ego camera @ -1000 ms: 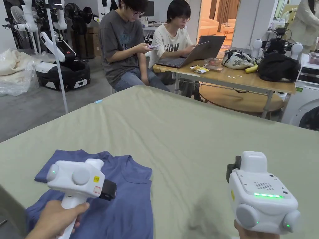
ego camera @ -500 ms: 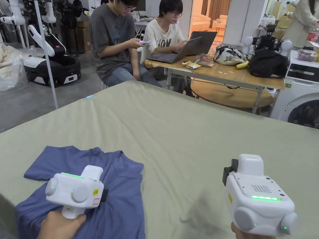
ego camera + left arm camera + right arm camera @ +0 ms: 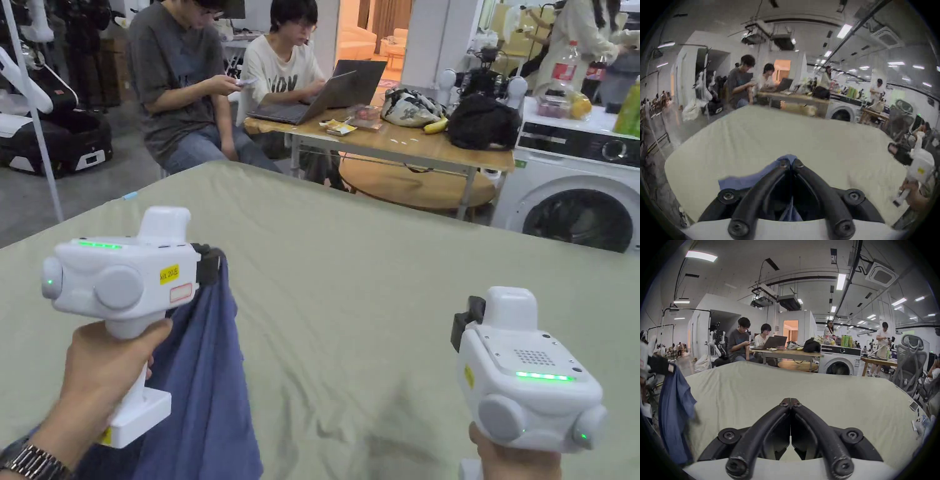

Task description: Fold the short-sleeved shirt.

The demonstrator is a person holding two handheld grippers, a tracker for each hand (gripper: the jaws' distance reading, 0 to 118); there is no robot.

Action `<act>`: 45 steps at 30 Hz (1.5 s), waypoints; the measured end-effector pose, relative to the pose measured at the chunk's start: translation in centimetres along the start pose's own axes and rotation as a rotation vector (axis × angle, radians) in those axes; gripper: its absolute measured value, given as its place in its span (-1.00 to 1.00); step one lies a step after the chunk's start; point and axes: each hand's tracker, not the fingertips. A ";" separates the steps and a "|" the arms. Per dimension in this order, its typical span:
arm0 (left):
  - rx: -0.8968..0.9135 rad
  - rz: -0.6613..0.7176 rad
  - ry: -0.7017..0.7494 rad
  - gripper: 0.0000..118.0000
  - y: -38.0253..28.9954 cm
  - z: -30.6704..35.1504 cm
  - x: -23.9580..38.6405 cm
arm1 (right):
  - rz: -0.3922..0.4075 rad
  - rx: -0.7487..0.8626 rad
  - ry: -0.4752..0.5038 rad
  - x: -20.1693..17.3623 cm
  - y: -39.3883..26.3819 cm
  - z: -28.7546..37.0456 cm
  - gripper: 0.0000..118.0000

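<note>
Head view puts my left hand-held gripper (image 3: 209, 265) raised above the green-covered counter (image 3: 387, 275), its jaws clamped on a bunched edge of the blue short-sleeved shirt (image 3: 200, 375). From that pinch the shirt hangs straight down in a long drape, its lower part out of sight at the bottom edge. In the left gripper view a small fold of blue cloth (image 3: 788, 158) sticks out just past the closed tips, with more of it trailing off to the left below the jaws. My left hand (image 3: 103, 369) wraps the white handle from beneath, wrist low, a metal watch band (image 3: 28, 462) at the wrist, and the body of the tool sits level, pointing to the right. My right hand-held gripper (image 3: 465, 322) is held well apart from the shirt, low over bare counter, pointing away from me. In the right gripper view its jaws (image 3: 790, 402) meet tip to tip with nothing between them, and the hanging shirt shows far off at the left. My right hand (image 3: 515, 453) holds that tool from below.
</note>
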 end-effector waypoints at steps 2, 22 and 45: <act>0.031 -0.046 -0.039 -1.00 1.6 -0.5 2.6 | -0.016 0.013 -0.027 1.5 0.2 0.7 -1.00; -0.022 -0.236 -0.724 -1.00 2.9 -9.0 34.2 | -0.101 0.052 -0.412 18.9 -0.2 10.9 -1.00; -0.278 -0.300 -0.806 -0.03 -13.4 -6.1 36.4 | -0.053 -0.020 -0.415 20.0 -1.8 12.1 -1.00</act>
